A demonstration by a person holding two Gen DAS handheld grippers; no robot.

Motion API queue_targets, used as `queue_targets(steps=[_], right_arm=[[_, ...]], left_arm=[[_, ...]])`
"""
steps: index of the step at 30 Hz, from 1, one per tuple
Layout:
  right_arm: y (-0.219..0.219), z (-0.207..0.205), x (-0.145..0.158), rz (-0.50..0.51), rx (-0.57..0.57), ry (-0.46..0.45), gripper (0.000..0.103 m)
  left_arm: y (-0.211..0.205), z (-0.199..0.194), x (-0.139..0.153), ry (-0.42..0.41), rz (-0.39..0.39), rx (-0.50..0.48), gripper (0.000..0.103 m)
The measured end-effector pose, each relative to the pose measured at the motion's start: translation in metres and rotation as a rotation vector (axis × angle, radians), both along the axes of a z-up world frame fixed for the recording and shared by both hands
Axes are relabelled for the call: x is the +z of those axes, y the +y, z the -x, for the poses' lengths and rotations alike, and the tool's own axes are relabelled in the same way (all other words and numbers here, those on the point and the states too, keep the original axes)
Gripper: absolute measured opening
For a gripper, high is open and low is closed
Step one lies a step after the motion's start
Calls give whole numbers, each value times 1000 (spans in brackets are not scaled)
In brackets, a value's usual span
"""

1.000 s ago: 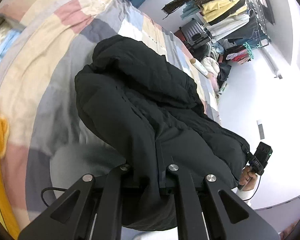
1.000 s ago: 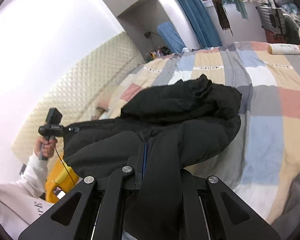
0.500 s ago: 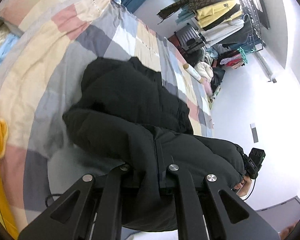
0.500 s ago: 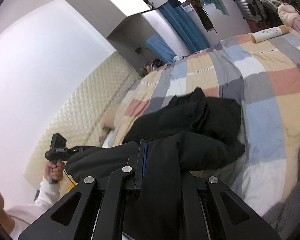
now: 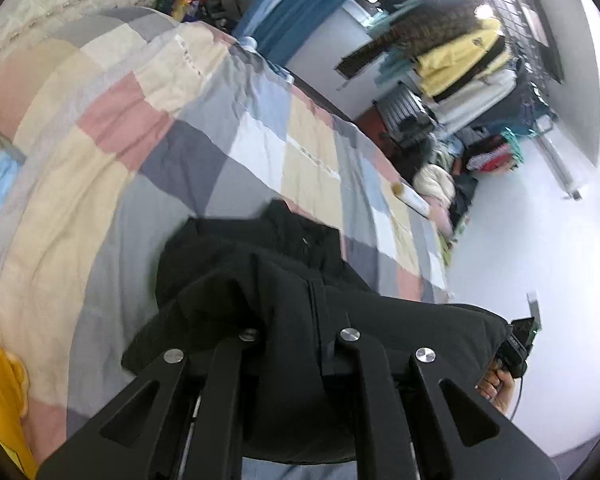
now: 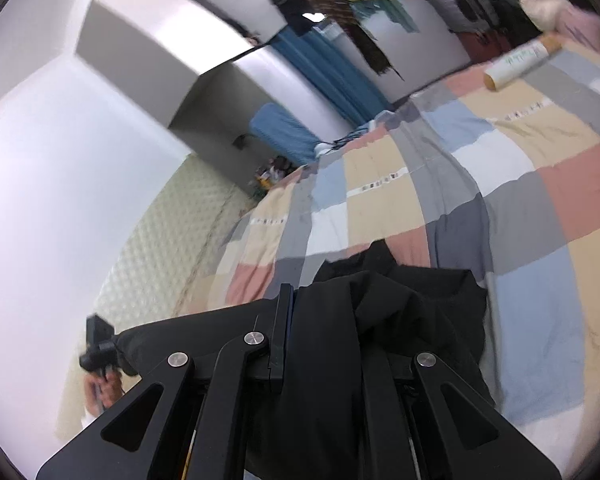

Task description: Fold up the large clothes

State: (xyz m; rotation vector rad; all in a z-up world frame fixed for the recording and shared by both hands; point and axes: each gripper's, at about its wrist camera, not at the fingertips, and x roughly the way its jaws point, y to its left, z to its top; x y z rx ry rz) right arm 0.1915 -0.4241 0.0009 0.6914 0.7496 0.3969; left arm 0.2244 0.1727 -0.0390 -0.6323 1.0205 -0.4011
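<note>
A patchwork quilt [image 5: 172,128] in pink, cream, grey and pale blue squares covers the bed. Near its far edge lies a cardboard tube [image 6: 520,62]. A quilted cream headboard [image 6: 168,240] backs the bed, with teal curtains [image 5: 300,12] beyond. Clothes hang on a rack [image 5: 460,60], among them a yellow jacket [image 5: 456,60]. A yellow cloth [image 5: 0,400] shows at the left edge.

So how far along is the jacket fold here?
Done: nothing tidy yet. In hand: both grippers, left and right, are shut on the black jacket, which drapes between them with its far end bunched on the quilt. Left: the actual folding.
</note>
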Motion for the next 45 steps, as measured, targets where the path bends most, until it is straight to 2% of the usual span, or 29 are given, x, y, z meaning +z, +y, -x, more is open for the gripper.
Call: queue_targets(steps=[2, 4, 12, 19, 27, 30, 33, 36, 38, 41, 42, 43, 45], right_arm=[[-2, -20, -11, -14, -26, 39, 6], [-1, -45, -23, 13, -49, 79, 6], [-12, -115, -109, 27, -133, 271, 5], [-11, -158, -160, 48, -149, 354, 4], [-6, -200, -191, 91, -119, 415, 3], [-4, -208, -204, 69, -104, 440, 3], [-7, -207, -204, 31, -91, 446, 4], [-14, -200, -197, -27, -61, 434, 12], [-16, -192, -188, -52, -46, 417, 18], [-18, -172, -169, -49, 1, 385, 32], [-17, -165, -162, -38, 12, 382, 42], [-17, -159, -156, -25, 16, 376, 50], [-18, -146, -137, 8, 16, 357, 52]], left_arm=[[-7, -23, -9, 21, -29, 27, 10], [-15, -45, -21, 37, -65, 48, 10], [-47, -114, -72, 77, -198, 105, 13], [-64, -163, -120, 93, -299, 105, 13], [-65, -202, -153, 156, -317, 84, 14], [-59, -205, -167, 199, -267, 93, 14], [-58, -203, -170, 228, -245, 89, 14], [-52, -194, -168, 263, -193, 59, 15], [-48, -188, -163, 270, -164, 40, 18], [-38, -167, -152, 289, -82, 46, 34], [-36, -161, -148, 289, -67, 43, 43], [-34, -150, -138, 277, -56, 38, 58], [-31, -135, -119, 228, -73, 38, 75]])
